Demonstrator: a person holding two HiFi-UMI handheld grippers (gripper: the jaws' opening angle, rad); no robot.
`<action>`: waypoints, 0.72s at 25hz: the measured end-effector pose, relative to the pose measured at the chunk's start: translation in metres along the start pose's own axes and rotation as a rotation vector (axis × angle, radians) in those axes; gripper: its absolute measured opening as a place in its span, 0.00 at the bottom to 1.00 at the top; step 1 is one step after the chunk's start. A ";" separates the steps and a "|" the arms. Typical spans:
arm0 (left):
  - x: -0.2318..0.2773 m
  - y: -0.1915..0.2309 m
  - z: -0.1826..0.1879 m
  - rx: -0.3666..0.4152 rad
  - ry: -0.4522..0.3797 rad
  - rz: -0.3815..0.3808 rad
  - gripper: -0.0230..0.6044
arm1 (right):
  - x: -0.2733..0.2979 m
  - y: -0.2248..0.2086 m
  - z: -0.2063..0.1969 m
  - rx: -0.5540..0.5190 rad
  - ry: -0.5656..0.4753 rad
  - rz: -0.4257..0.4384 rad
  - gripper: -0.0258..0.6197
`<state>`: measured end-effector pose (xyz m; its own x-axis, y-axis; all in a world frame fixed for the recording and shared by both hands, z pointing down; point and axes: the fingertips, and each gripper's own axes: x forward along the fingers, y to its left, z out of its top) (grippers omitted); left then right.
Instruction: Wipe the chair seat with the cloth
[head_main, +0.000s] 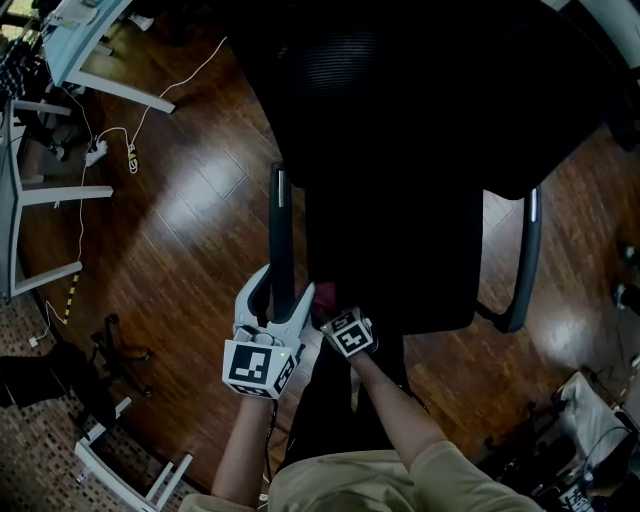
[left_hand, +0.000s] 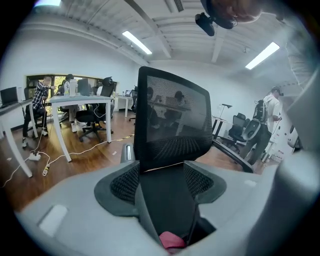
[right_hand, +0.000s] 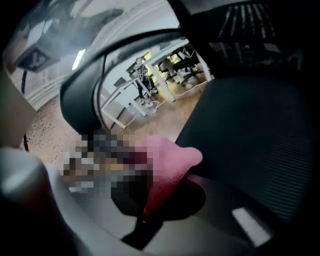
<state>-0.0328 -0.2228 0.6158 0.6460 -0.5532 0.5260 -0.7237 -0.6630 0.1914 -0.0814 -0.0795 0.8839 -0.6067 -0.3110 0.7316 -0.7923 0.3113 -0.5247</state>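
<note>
Chair seat (head_main: 400, 250), black and broad, fills the middle of the head view with its front edge toward the person. The armrest (head_main: 280, 230) at that view's left runs between the jaws of the left gripper (head_main: 276, 308), which clamp it from both sides. The right gripper (head_main: 332, 312) sits just beside it at the seat's near corner, jaws pinched on a pink cloth (right_hand: 167, 170) hanging at the seat's edge
</note>
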 end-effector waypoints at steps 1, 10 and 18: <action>-0.002 0.001 0.002 0.006 0.000 0.000 0.45 | 0.005 -0.005 -0.007 -0.002 0.038 -0.034 0.07; 0.003 -0.029 -0.021 0.002 0.021 -0.061 0.45 | -0.145 -0.185 -0.088 0.140 0.062 -0.651 0.07; 0.014 -0.071 -0.032 -0.018 0.012 -0.166 0.45 | -0.239 -0.267 -0.148 0.479 0.024 -0.917 0.07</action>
<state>0.0204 -0.1672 0.6357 0.7544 -0.4303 0.4957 -0.6112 -0.7357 0.2916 0.2847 0.0448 0.9132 0.2406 -0.2290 0.9432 -0.8952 -0.4279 0.1245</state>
